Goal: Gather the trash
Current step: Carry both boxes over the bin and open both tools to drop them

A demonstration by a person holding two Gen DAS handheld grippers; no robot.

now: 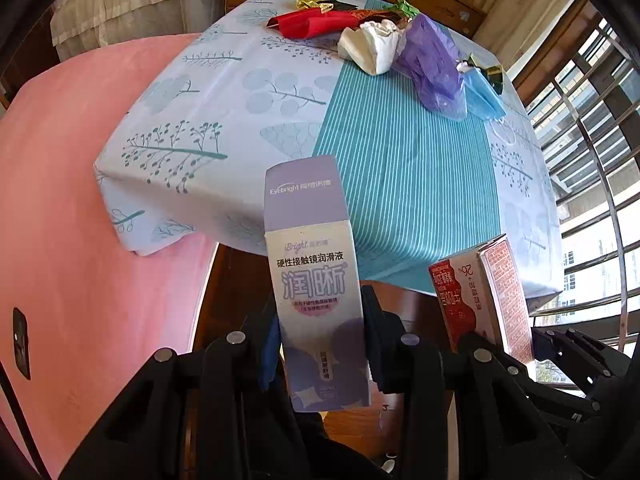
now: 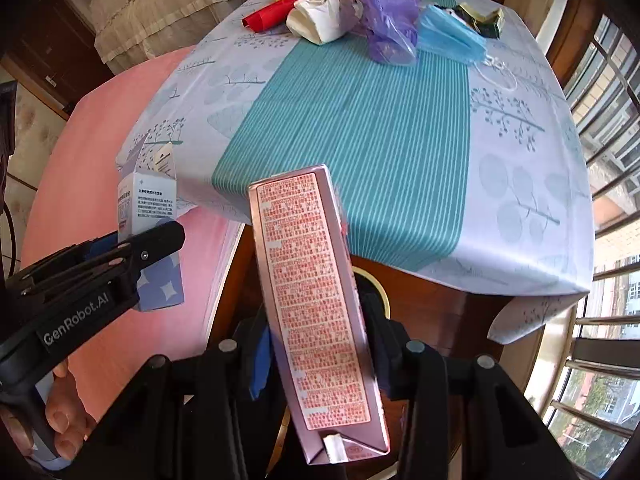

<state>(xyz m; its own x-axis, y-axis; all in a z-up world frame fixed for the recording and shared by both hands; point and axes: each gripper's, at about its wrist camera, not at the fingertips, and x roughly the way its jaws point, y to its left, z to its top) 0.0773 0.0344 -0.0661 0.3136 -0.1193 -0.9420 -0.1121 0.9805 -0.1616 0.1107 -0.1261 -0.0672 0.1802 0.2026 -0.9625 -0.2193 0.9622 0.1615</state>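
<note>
Trash: I've got 2 boxes clamped clear of the table (image 1: 400, 184), purple box (image 1: 316, 300) in left gripper (image 1: 320, 336), pink carton (image 2: 320, 312) in right gripper (image 2: 320, 344); I'd keep both grips firm until over a bin.

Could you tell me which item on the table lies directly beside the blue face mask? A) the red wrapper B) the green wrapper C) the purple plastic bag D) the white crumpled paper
C: in the right wrist view the purple plastic bag sits right against the blue face mask, while the other items lie further off.
</note>
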